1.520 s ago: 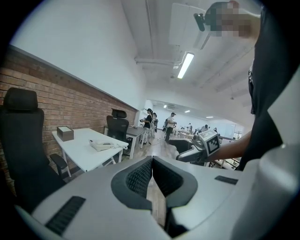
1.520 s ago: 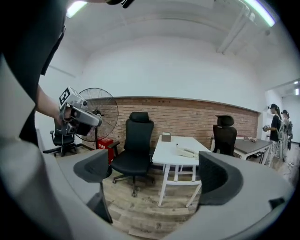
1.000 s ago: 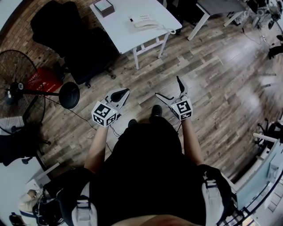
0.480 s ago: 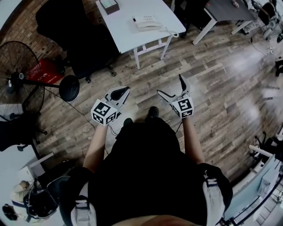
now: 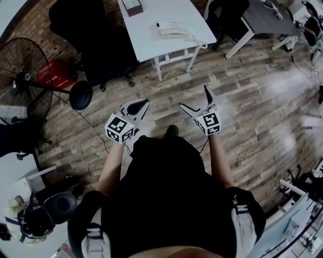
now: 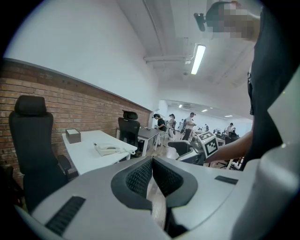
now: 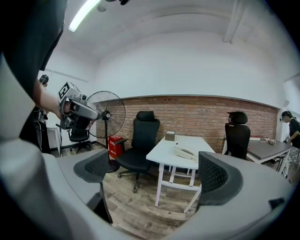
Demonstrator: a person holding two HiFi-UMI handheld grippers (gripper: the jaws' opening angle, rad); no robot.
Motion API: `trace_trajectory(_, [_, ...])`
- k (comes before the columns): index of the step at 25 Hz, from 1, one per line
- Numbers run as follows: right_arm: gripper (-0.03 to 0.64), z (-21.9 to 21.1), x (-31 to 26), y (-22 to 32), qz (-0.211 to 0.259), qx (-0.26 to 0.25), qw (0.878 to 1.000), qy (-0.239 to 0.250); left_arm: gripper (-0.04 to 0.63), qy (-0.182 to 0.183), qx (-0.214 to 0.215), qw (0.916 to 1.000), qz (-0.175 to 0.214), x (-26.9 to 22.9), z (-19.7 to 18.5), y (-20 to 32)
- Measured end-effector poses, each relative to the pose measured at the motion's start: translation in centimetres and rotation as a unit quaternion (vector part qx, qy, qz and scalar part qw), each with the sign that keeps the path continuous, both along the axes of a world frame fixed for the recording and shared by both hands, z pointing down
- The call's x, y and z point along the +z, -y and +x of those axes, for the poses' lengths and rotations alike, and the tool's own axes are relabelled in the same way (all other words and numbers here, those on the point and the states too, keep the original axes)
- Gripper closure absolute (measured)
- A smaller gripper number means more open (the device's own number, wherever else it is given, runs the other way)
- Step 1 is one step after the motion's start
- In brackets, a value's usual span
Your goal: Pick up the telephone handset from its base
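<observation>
A white telephone (image 5: 173, 29), handset lying on its base, sits on a white table (image 5: 151, 43) across the room, far ahead of both grippers. My left gripper (image 5: 143, 104) is shut with nothing in it, held at waist height over the wooden floor. My right gripper (image 5: 195, 100) is open and empty beside it. In the left gripper view the pads (image 6: 140, 176) press together, and the telephone (image 6: 108, 150) lies small on the table (image 6: 84, 159). The right gripper (image 7: 159, 171) frames the telephone (image 7: 186, 152) and the table (image 7: 161, 153) between its spread jaws.
A black office chair (image 5: 96, 45) stands left of the table, with a pedestal fan (image 5: 20, 80) and a red box (image 5: 50, 75) further left. A small brown box (image 5: 132, 6) sits on the table's far end. A dark desk (image 5: 262, 17) stands to the right. People stand far off.
The person has stepped a little closer to the table, so the table and telephone sit lower in the head view. Both grippers hold the same pose and state.
</observation>
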State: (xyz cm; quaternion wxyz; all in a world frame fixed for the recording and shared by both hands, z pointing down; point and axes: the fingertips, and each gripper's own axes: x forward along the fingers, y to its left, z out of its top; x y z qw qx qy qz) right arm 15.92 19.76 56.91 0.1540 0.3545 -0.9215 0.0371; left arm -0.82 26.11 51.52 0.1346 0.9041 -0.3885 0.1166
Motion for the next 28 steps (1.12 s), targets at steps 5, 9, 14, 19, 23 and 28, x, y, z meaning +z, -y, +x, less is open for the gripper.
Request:
trace_trajectory(5, [0.040,1.1,0.1,0.9,0.001,-0.010,1.000,-0.001,0.575,-0.003,-0.009,1.0000,0.001,-0.1,1.2,0.2])
trace_trajectory(9, [0.040,1.4,0.3,1.3,0.000,-0.011,1.000,-0.002,0.575,-0.008,-0.014,0.9999,-0.004,0.4,1.3,0.5])
trace_trajectory(14, [0.040,1.8,0.6,1.8,-0.005,-0.014,1.000,-0.010,0.575,-0.018,-0.017,0.9997,-0.007,0.4,1.6,1.5])
trace_trajectory(19, [0.040,1.6,0.1,3.2,-0.007,-0.006,1.000,-0.010,0.575,-0.020,-0.011,0.9997,-0.008,0.4,1.6,3.2])
trace_trajectory(23, [0.040,1.7,0.6,4.6,-0.005,0.001,1.000,-0.013,0.575,-0.021,-0.004,0.9997,-0.008,0.5,1.4,4.7])
trace_trajectory(28, [0.040,0.9,0.8,6.2,-0.015,0.006,1.000,-0.022,0.575,-0.025,0.000,0.9997,-0.008,0.7,0.4,7.2])
